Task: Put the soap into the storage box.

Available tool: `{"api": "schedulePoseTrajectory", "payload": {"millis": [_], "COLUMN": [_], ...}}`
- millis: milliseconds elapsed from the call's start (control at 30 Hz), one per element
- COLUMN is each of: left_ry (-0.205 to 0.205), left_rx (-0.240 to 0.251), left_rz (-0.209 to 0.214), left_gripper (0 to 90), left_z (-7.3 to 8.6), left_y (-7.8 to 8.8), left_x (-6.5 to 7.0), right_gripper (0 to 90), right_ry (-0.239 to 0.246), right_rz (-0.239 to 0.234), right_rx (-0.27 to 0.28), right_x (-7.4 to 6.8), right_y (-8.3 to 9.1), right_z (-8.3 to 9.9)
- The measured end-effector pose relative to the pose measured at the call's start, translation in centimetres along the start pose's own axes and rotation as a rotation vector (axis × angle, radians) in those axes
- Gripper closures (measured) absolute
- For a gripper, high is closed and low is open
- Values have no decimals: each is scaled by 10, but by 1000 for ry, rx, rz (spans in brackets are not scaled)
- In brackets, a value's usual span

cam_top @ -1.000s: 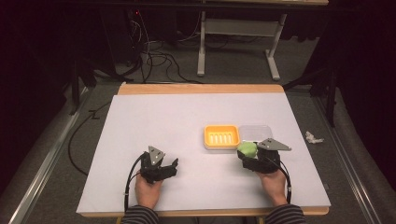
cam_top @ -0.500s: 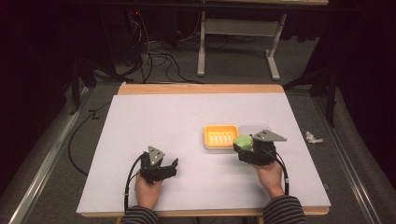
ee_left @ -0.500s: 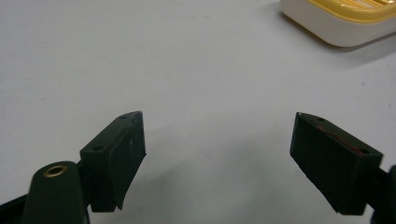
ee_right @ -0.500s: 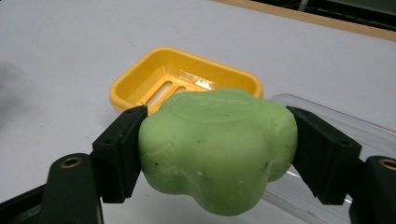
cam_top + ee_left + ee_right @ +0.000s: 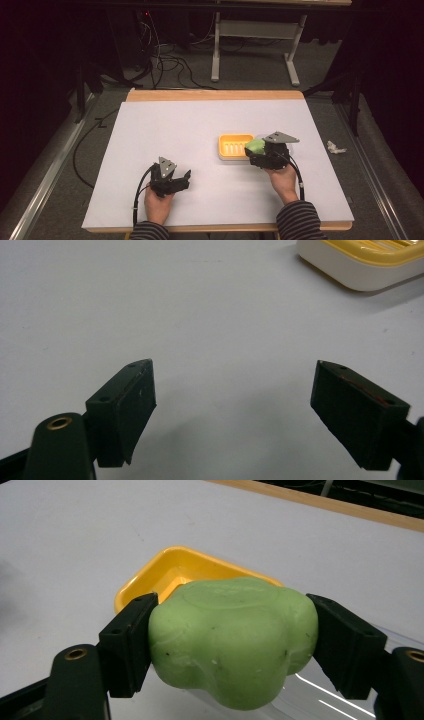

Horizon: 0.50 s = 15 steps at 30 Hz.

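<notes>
Left hand (image 5: 157,204): enters from the near edge of the bench (image 5: 165,125), striped sleeve at the wrist, palm wrapped round the body of the left gripper (image 5: 181,179). The gripper rests low on the white bench top and points forward and to the right, its cable looping back along the forearm. In the left gripper view its fingers (image 5: 127,405) stand wide apart with bare bench top between them; nothing is gripped.

Right hand (image 5: 282,181): comes in from the near edge on the right, striped sleeve at the wrist, holding the right gripper (image 5: 256,150) from behind. The gripper points to the left, towards the dish, with the grey three-cornered plate on top.

Green soap (image 5: 255,146): a rounded, lumpy green bar. In the right gripper view the soap (image 5: 232,640) sits clamped between the two black fingers (image 5: 127,642), one pad pressed on each side. It hangs at the right end of the dish, clear of the bench top.

Soap dish (image 5: 234,146): yellow ribbed tray in a white base, standing on the bench just left of the right gripper. The tray holds nothing. In the right gripper view the dish (image 5: 165,575) lies just beyond the soap.

Crumpled white scrap (image 5: 335,147): on the floor off the right edge of the bench.
</notes>
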<state>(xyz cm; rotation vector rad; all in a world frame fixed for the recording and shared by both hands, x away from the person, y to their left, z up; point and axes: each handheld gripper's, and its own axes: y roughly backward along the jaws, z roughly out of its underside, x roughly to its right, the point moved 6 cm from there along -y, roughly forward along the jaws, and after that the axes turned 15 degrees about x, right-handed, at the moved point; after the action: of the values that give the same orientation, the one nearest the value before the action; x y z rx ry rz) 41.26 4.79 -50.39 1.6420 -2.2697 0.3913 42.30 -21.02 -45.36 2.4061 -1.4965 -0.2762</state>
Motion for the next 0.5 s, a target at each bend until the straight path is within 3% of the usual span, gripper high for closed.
{"api": "schedulePoseTrajectory", "payload": {"millis": [500], "left_ry": [10], "left_rx": [6], "left_rz": [2], "left_gripper": [187], "left_z": [-1], "left_y": [1], "left_x": [0], "right_gripper": [255], "right_ry": [-21], "right_rz": [-15], "right_rx": [-34], "right_x": [-4], "right_y": [-29], "right_z": [-2]}}
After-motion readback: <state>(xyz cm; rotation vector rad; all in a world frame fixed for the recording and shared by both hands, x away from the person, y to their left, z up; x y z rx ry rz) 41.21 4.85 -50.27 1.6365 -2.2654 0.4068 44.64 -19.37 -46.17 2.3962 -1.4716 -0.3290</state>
